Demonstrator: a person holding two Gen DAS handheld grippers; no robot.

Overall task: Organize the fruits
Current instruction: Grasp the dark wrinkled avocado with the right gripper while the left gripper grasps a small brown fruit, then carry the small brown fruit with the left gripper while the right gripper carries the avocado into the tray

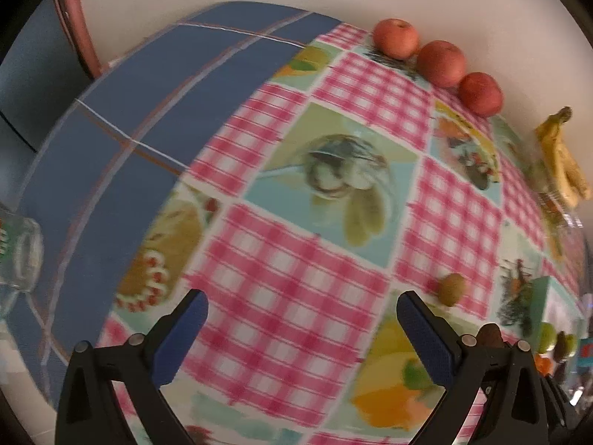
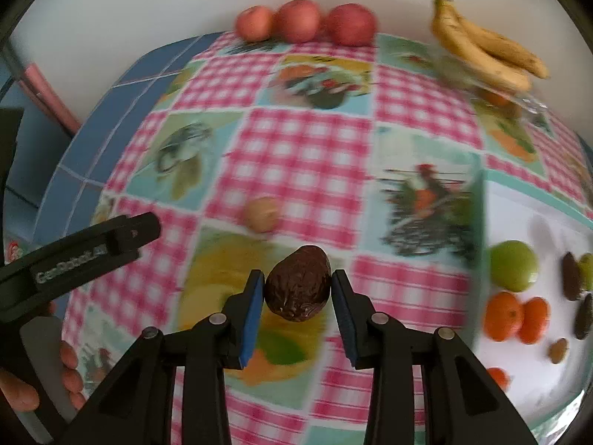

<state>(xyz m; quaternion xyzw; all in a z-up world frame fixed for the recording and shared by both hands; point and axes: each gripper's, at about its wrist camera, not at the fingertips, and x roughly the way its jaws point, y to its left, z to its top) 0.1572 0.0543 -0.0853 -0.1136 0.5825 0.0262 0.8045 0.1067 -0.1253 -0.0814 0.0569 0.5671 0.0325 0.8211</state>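
Right-wrist view showed the right gripper point(image 2: 297, 291) pointing down at the table, its blue pads drawn in narrow against both sides of a dark, wrinkled avocado point(image 2: 297, 283) and gripping it above the patterned tablecloth point(image 2: 307, 155). Just beyond the avocado a small brownish round fruit point(image 2: 261, 214) lay alone on a pink checked square, with nothing between the two. Three red apples point(image 2: 304, 22) sat in a row at the far edge by the wall, and a bunch of bananas point(image 2: 485, 50) rested to their right. At the right stood a white tray point(image 2: 519, 215) holding a green apple point(image 2: 513, 266), oranges point(image 2: 515, 319) and a few dark fruits whose kind the blur hid. At the left edge the left gripper's point(image 1: 300, 315) black body came into frame, with a person's fingers point(image 2: 70, 367) around its handle.

Left-wrist view showed that gripper's jaws standing wide with only cloth between them. A clear glass jar point(image 1: 22, 256) stood at the far left.
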